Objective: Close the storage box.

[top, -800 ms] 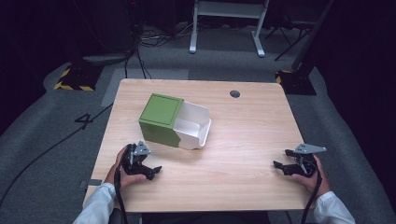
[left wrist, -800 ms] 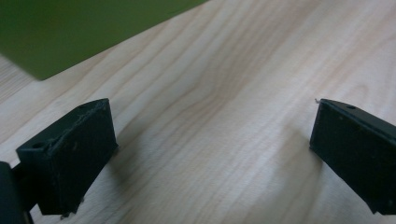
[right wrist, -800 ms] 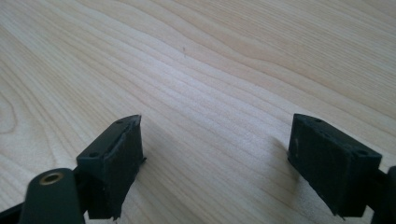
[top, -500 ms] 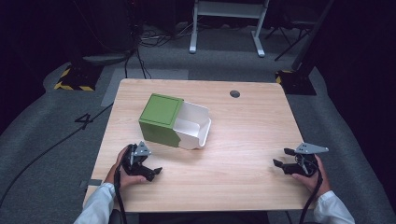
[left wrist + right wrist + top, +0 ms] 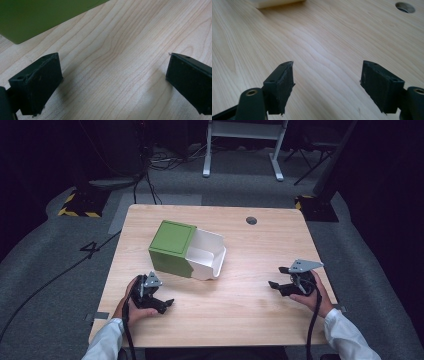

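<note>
Left gripper: jaws spread, empty, just beside green sleeve
Right gripper: jaws apart, empty, well apart from it
White drawer: half out of sleeve, mid-table
Handling: likely light, rigid, smooth; pinch the drawer's rim wall

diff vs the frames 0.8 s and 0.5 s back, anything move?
Barely. The right claw lifted slightly off the table at its right edge; its jaws are open and empty. The left claw kept its spot near the front left edge, open and empty. The green box with its white drawer pulled out stayed put, untouched.
</note>
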The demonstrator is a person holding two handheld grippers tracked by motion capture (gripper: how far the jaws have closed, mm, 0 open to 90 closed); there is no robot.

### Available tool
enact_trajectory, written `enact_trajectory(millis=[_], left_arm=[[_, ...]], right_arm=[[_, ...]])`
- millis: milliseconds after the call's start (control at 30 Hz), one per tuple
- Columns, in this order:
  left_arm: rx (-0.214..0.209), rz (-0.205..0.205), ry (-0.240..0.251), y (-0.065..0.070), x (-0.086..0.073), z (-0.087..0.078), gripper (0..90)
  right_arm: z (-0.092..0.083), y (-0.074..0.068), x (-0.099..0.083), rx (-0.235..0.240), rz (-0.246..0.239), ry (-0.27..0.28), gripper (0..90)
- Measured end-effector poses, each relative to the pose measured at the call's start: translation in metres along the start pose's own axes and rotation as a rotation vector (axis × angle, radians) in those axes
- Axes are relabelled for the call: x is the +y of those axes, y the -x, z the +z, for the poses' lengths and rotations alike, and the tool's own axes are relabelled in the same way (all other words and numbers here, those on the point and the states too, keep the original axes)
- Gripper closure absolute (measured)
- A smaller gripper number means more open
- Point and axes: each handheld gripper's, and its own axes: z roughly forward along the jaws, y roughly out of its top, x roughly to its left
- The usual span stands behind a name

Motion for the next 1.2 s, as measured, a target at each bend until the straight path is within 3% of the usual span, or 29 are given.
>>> enact_trajectory(millis=[467,567,833,1200], left_arm=[[0.004,-0.003,0.006,0.005,-0.003,-0.002,2.5],[0.004,-0.003,0.006,0.005,-0.003,-0.002,2.5],[0.002,-0.004,0.006,0.005,-0.003,-0.002,2.4],[0.002,-0.004,0.006,0.005,-0.003,-0.002,2.4]], right_arm=[[0.056,-0.021,0.064,0.112,-0.025,0.057,29.6],[0.071,-0.027,0.074,0.130,-0.048,0.039,29.6],[0.101,-0.039,0.087,0.153,-0.096,-0.010,30.3],[0.130,-0.044,0.094,0.136,-0.098,-0.034,38.2]])
